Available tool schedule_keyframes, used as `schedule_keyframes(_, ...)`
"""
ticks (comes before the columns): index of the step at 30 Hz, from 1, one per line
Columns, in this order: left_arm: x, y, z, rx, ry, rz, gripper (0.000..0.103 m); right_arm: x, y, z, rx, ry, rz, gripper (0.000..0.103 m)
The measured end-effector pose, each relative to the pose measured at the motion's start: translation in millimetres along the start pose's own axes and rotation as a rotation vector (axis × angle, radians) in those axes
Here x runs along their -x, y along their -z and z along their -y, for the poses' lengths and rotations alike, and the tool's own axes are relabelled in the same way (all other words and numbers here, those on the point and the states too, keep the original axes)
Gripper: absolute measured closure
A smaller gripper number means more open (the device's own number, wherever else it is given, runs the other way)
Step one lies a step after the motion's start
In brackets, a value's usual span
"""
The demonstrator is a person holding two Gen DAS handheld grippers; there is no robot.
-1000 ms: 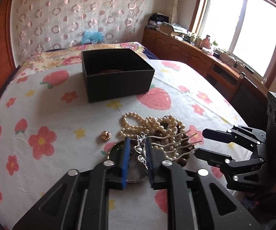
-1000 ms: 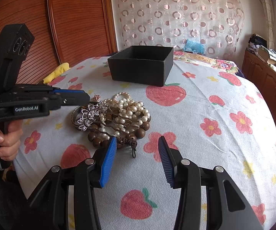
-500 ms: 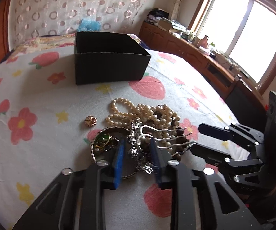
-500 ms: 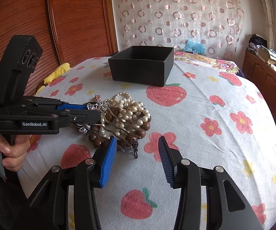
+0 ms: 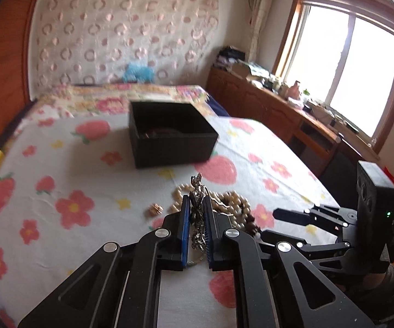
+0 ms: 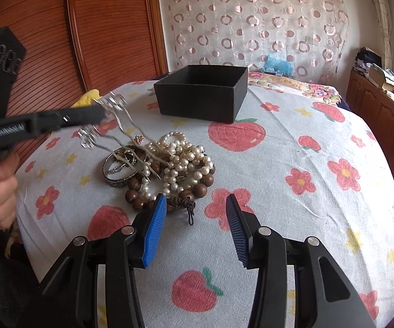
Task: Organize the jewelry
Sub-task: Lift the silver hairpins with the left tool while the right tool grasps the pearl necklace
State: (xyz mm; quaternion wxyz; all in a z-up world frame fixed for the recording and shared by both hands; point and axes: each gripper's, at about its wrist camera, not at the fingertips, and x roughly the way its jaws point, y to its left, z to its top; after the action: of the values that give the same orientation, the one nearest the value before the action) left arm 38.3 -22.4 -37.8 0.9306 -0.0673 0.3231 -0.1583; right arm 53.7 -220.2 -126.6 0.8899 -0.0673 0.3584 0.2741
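Silver hair comb (image 6: 115,125) lifted, tilted, above pearl-and-bead pile (image 6: 180,164); black box (image 6: 202,95) open.

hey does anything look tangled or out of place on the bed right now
Yes. The jewelry pile sits loose on the bedspread, pearls and wooden beads tangled together. The left gripper holds a silver hair comb lifted off the pile, its prongs trailing down among the pearls.

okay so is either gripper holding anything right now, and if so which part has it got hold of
The left gripper is shut on the silver hair comb, pinching its ornate flowered top; the prongs hang free. The right gripper is open and holds nothing.
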Motion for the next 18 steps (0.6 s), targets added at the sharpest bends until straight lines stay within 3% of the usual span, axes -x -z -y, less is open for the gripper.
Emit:
schedule_keyframes(11,25.4,-10.3,-17.7,0.009,-0.052,0.077,0.095,-14.0,-23.9,8.6,0.022,-0.015,-0.028,0.056)
schedule_keyframes(16,24.5,-9.8,-23.4,0.018,-0.059,0.074,0.095,-35.6,-32.9,17.4,0.001,-0.046,-0.083,0.067)
schedule_keyframes(18,24.4,-7.7,-25.2,0.019,-0.061,0.071,0.095,-41.1,-33.8,17.1,0.001,-0.057,-0.102,0.077)
